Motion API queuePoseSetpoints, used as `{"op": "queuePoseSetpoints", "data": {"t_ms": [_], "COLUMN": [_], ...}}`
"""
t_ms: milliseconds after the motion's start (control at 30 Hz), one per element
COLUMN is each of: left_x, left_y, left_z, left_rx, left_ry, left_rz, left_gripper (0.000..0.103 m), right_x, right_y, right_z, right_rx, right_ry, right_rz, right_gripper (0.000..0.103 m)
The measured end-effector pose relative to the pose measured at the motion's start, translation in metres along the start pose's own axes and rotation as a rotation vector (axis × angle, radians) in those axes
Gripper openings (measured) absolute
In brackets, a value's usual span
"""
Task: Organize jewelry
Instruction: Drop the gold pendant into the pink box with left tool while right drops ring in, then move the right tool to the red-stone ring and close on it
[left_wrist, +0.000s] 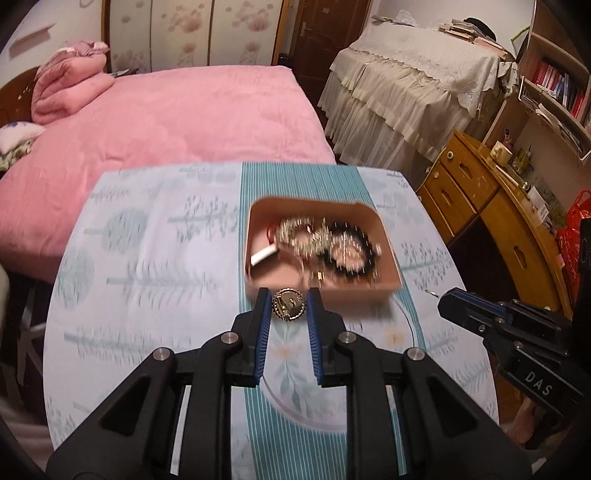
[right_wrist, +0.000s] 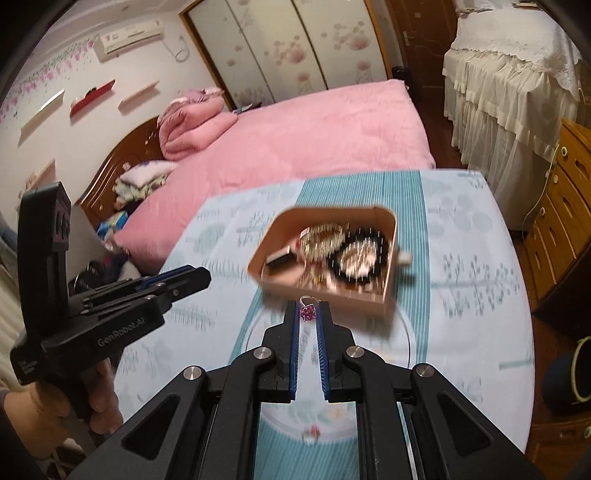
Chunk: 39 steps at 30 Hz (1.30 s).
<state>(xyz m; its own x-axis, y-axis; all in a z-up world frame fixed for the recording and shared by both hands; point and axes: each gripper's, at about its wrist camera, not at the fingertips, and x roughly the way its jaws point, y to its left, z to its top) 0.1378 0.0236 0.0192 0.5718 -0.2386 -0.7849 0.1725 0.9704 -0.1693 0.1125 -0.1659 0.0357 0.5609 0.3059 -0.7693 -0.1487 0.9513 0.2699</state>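
Observation:
A pink open box (left_wrist: 384, 236) (right_wrist: 392, 236) holds a tangle of gold chains, a black beaded bracelet (left_wrist: 351, 254) (right_wrist: 360, 254) and a small white piece. It sits on the round table. My left gripper (left_wrist: 289, 304) is shut on a round gold brooch (left_wrist: 289, 305), just short of the box's near wall. My right gripper (right_wrist: 308, 309) is shut on a ring with a pink stone (right_wrist: 307, 312), also just short of the box. The right gripper shows at the right in the left wrist view (left_wrist: 443, 301). The left gripper shows at the left in the right wrist view (right_wrist: 199, 275).
The table wears a pale blue and teal striped cloth (left_wrist: 147, 258) under a glass top. Another small ring (right_wrist: 309, 435) lies on the table near me. A pink bed (left_wrist: 166, 122) stands beyond the table, wooden drawers (left_wrist: 465, 192) to the right.

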Motion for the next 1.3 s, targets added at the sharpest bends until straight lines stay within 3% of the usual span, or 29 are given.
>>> {"op": "queuePoseSetpoints", "data": {"t_ms": [233, 567, 667, 733, 867, 900, 1300], "left_x": [0.045, 0.107, 0.117, 0.121, 0.116, 0.113, 0.07], "left_y": [0.002, -0.001, 0.003, 0.004, 0.006, 0.007, 0.008], "left_z": [0.036, 0.04, 0.037, 0.035, 0.032, 0.031, 0.006], "left_rx": [0.018, 0.065, 0.05, 0.049, 0.047, 0.044, 0.065], "left_ry": [0.033, 0.152, 0.181, 0.2, 0.185, 0.175, 0.124], "left_rz": [-0.001, -0.016, -0.031, -0.042, -0.036, -0.038, 0.01], "left_gripper": [0.017, 0.017, 0.018, 0.019, 0.046, 0.048, 0.048], "right_x": [0.034, 0.087, 0.101, 0.105, 0.104, 0.103, 0.074], "right_y": [-0.006, -0.021, -0.024, -0.026, -0.032, -0.032, -0.025], "right_z": [0.033, 0.041, 0.039, 0.037, 0.032, 0.031, -0.007], "right_rx": [0.015, 0.046, 0.044, 0.054, 0.08, 0.079, 0.047], "right_ry": [-0.01, 0.047, 0.075, 0.078, 0.069, 0.067, 0.116], "right_rz": [-0.029, -0.098, -0.126, -0.135, -0.121, -0.121, -0.112], "right_gripper": [0.009, 0.009, 0.02, 0.03, 0.03, 0.03, 0.03]}}
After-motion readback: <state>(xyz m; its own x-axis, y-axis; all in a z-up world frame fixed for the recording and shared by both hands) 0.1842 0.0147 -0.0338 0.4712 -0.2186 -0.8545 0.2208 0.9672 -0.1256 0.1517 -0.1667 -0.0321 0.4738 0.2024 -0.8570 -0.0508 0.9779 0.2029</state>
